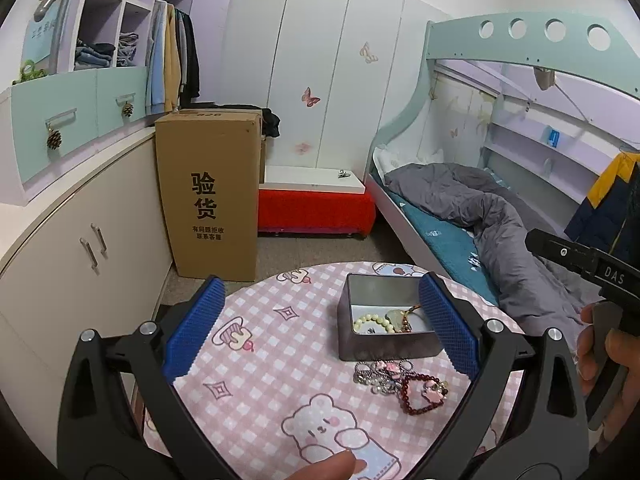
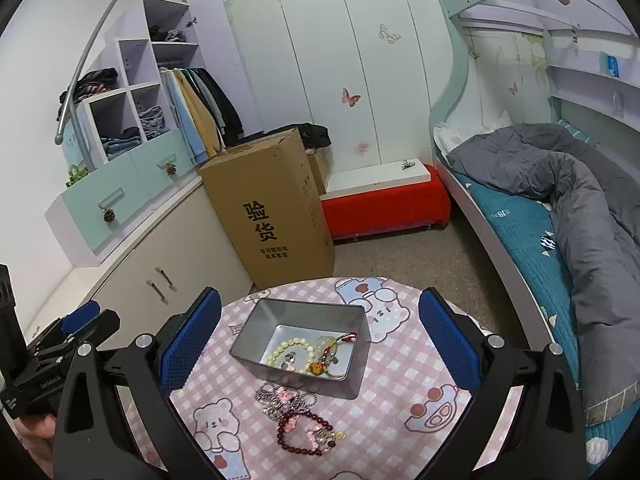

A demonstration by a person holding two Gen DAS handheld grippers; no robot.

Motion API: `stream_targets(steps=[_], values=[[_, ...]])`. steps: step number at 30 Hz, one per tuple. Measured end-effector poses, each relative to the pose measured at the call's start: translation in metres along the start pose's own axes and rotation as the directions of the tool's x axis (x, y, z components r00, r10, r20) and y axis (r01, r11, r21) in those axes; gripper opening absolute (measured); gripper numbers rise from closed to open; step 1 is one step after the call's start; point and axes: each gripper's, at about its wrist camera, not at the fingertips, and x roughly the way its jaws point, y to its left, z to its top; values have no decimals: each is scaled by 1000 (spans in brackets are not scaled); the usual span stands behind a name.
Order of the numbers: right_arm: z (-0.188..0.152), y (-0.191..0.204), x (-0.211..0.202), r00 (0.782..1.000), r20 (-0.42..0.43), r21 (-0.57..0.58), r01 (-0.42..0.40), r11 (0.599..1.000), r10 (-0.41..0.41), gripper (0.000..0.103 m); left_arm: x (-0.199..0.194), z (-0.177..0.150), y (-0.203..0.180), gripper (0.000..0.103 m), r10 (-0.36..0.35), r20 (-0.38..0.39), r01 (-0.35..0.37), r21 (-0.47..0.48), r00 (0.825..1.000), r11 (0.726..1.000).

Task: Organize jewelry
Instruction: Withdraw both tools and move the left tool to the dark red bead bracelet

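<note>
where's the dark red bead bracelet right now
In the right wrist view the dark red bead bracelet lies on the table, just in front of the metal tin.

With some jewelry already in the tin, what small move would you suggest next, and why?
Probably lower the right hand-held gripper onto the dark red bead bracelet. Its jaws stand wide and empty, the bracelet lies on the tablecloth just in front of the tin, and the pale bead bracelet is already inside.

The blue-padded right finger of the left tool (image 1: 322, 328) covers the right corner of the open grey metal tin (image 1: 362, 344). The tangled silvery chains (image 2: 280, 398) beside the dark red bead bracelet (image 2: 304, 432) are too fine to separate. The round pink checked table (image 2: 400, 380) is cut off below.
</note>
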Motion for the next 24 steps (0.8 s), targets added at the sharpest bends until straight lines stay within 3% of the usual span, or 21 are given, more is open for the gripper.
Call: stream_targets(steps=[16, 24], values=[[-12, 6, -34, 998, 55, -20, 9, 1000, -8, 95, -26, -23, -12, 95, -2, 26, 2, 21, 1000, 1000], [-42, -6, -33, 999, 0, -6, 32, 999, -32, 95, -10, -55, -31, 95, -28, -63, 32, 69, 998, 997]])
